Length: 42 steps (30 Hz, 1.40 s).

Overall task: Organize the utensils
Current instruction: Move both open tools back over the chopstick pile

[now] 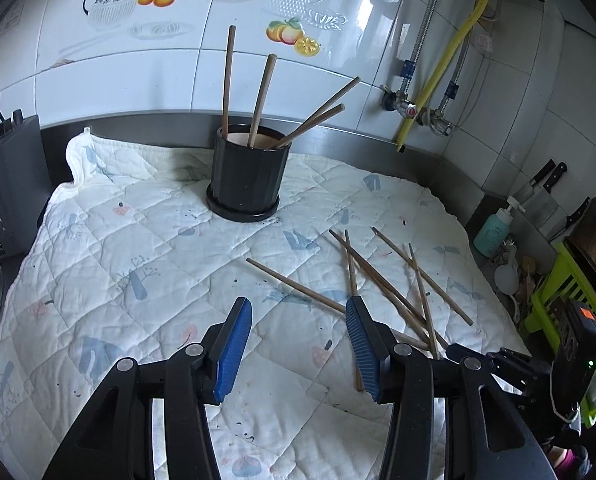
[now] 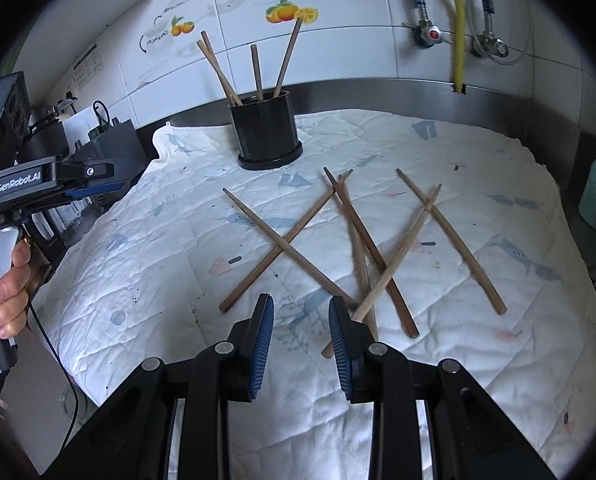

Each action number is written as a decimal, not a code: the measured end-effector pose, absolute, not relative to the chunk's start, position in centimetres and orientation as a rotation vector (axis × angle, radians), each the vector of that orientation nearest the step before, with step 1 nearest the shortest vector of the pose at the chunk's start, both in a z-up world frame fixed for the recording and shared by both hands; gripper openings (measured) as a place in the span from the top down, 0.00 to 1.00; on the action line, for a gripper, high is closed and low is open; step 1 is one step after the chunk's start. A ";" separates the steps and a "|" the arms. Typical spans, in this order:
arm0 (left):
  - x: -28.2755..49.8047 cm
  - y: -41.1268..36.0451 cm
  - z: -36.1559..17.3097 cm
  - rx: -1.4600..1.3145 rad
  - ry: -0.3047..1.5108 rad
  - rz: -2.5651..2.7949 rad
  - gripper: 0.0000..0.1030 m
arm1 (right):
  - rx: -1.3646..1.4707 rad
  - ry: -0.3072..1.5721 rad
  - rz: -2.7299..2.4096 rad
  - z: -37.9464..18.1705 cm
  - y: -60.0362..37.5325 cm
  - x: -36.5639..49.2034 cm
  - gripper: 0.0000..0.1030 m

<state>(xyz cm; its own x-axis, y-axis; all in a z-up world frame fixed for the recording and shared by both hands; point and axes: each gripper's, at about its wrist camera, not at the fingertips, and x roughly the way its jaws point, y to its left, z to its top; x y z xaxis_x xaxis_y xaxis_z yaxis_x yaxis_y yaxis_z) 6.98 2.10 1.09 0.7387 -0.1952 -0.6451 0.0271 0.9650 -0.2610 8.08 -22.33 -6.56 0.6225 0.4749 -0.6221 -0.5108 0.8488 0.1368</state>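
A black cylindrical holder (image 1: 248, 174) stands at the back of a white quilted cloth (image 1: 118, 248) with several wooden chopsticks upright in it. It also shows in the right wrist view (image 2: 266, 132). Several loose chopsticks (image 2: 362, 240) lie crossed on the cloth in front of it, seen too in the left wrist view (image 1: 382, 284). My left gripper (image 1: 298, 312) is open and empty, just left of the loose chopsticks. My right gripper (image 2: 301, 312) is open and empty, hovering over the near ends of the chopsticks.
A dark appliance (image 1: 6, 192) stands left of the cloth. A teal soap bottle (image 1: 494, 228), knives (image 1: 546, 188) and a green rack (image 1: 558, 300) crowd the right side. Pipes and a yellow hose (image 1: 442, 64) run down the tiled wall.
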 end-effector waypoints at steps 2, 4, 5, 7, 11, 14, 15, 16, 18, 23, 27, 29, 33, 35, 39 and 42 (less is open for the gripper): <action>7.1 2.4 0.9 -0.250 0.737 -0.121 0.49 | -0.061 0.704 0.567 -6.7 -22.1 8.7 0.69; 7.2 2.6 0.7 -0.255 0.742 -0.120 0.49 | -0.071 0.718 0.566 -7.0 -21.9 9.4 0.69; 7.2 2.6 0.6 -0.257 0.744 -0.121 0.49 | -0.073 0.722 0.562 -7.1 -21.8 9.7 0.69; 7.3 2.7 0.4 -0.260 0.746 -0.123 0.49 | -0.081 0.732 0.559 -7.5 -21.6 10.3 0.69; 7.5 2.7 0.1 -0.262 0.753 -0.127 0.49 | -0.115 0.748 0.535 -8.1 -21.3 11.4 0.69; 7.6 2.7 -0.4 -0.266 0.764 -0.124 0.49 | -0.124 0.772 0.528 -8.6 -21.3 11.8 0.69; 7.6 2.7 -0.5 -0.271 0.767 -0.125 0.49 | -0.117 0.785 0.537 -8.7 -21.3 11.8 0.69; 7.6 2.8 -0.7 -0.274 0.771 -0.126 0.49 | -0.114 0.796 0.542 -8.8 -21.3 11.7 0.69; 7.6 2.7 -1.0 -0.278 0.775 -0.125 0.49 | -0.131 0.797 0.534 -9.0 -21.1 11.4 0.69; 7.5 2.4 -1.6 -0.287 0.785 -0.133 0.49 | -0.054 0.834 0.620 -8.7 -20.9 10.6 0.69; 7.1 1.7 -2.0 -0.283 0.797 -0.159 0.49 | -0.033 0.840 0.662 -8.6 -20.4 9.6 0.69; 6.9 1.2 -2.3 -0.272 0.802 -0.171 0.49 | -0.037 0.834 0.670 -8.5 -20.4 9.2 0.69; 6.4 -0.6 -3.1 -0.253 0.815 -0.216 0.49 | -0.035 0.818 0.660 -8.2 -21.0 8.3 0.69; 6.1 -1.9 -3.7 -0.237 0.821 -0.237 0.49 | -0.028 0.804 0.645 -7.9 -21.5 7.9 0.69; 5.3 -4.6 -4.9 -0.210 0.830 -0.258 0.49 | -0.020 0.765 0.593 -7.6 -22.9 6.9 0.69; 4.7 -6.1 -6.1 -0.202 0.846 -0.246 0.49 | -0.025 0.747 0.561 -7.6 -23.6 6.3 0.69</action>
